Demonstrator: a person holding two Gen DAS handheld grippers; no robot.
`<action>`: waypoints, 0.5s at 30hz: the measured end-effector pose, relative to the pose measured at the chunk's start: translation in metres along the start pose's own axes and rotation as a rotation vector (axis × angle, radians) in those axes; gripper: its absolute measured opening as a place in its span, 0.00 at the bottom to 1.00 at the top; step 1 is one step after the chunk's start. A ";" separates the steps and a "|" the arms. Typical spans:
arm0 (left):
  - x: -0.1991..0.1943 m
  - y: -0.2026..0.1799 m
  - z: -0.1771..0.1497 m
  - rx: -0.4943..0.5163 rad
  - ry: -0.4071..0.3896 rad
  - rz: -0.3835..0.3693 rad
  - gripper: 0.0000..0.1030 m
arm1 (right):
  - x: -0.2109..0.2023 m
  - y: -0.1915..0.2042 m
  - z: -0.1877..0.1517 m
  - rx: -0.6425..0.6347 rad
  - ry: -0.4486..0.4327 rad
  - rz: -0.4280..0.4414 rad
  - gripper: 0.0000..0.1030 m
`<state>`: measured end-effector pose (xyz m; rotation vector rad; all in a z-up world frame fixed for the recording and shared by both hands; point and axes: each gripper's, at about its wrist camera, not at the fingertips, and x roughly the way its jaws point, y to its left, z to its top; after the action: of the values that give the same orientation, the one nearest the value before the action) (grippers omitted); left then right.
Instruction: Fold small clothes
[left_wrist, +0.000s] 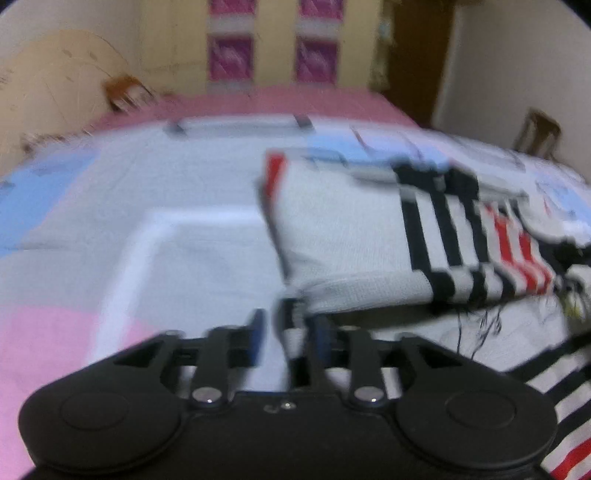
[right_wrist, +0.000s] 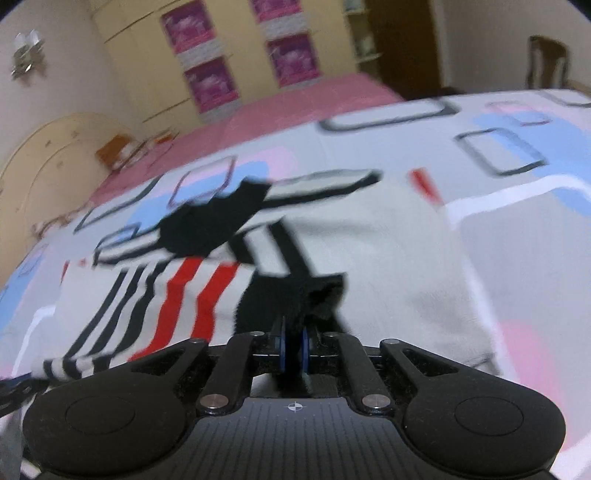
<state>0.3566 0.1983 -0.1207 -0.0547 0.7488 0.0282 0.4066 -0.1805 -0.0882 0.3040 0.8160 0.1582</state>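
Right wrist: striped garment (right_wrist: 280, 266) lies crosswise, flat.

This is a bedroom in a home. A bed (right_wrist: 498, 229) fills the near scene, spread with a grey cover patterned in pink, blue and white blocks, and a plain pink sheet (right_wrist: 314, 99) shows at its far end. A curved cream headboard (right_wrist: 48, 147) stands at the left. Against the far wall rises a cream wardrobe (right_wrist: 155, 74) with magenta panels (right_wrist: 210, 83) on its doors. A dark wooden door (right_wrist: 402, 44) and a wooden chair (right_wrist: 546, 61) stand at the far right.
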 end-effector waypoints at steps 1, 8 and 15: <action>-0.019 0.003 0.000 -0.028 -0.075 0.012 0.56 | -0.014 -0.001 0.003 0.003 -0.057 -0.044 0.46; 0.001 -0.052 0.019 -0.008 -0.087 -0.165 0.57 | 0.005 0.031 -0.002 -0.133 0.012 0.041 0.28; 0.040 -0.046 0.027 -0.022 0.045 -0.203 0.56 | 0.014 0.036 0.001 -0.232 0.021 -0.002 0.27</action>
<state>0.4067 0.1539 -0.1263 -0.1526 0.7852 -0.1582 0.4162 -0.1432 -0.0859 0.0835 0.8098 0.2521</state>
